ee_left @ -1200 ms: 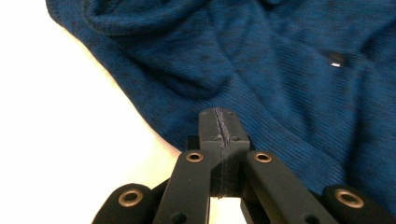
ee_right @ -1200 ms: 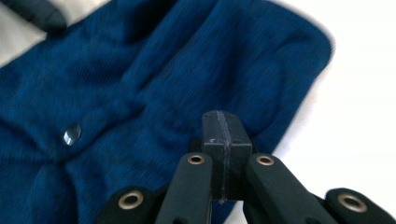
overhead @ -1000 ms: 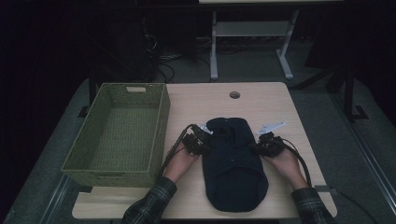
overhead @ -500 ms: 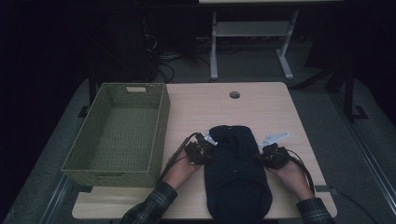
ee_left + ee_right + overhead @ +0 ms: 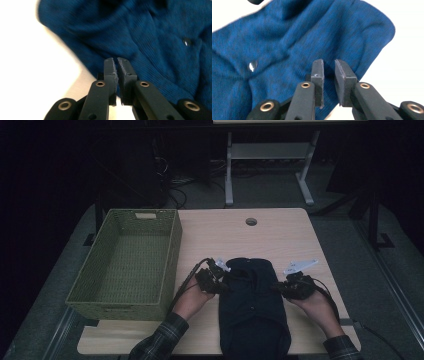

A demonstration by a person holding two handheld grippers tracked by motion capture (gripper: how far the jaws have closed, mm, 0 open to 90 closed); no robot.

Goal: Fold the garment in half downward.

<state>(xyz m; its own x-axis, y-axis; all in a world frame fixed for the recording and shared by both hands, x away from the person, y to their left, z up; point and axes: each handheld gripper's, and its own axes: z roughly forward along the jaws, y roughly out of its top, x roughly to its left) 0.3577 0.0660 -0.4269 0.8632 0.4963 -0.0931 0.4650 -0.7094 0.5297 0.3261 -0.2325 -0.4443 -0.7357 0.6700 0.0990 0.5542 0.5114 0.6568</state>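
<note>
Low in the frame, the left tool [image 5: 214, 279] and right tool [image 5: 294, 286] flank a dark folded garment [image 5: 253, 307] on the table [image 5: 280, 232], green basket [image 5: 127, 265] at left.

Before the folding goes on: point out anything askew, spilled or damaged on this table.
Nothing spilled or damaged. The blue knit garment lies folded on the table, its near end hanging over the front edge. The green basket sits square. Both tongs, left and right, have just been opening at its sides.
</note>
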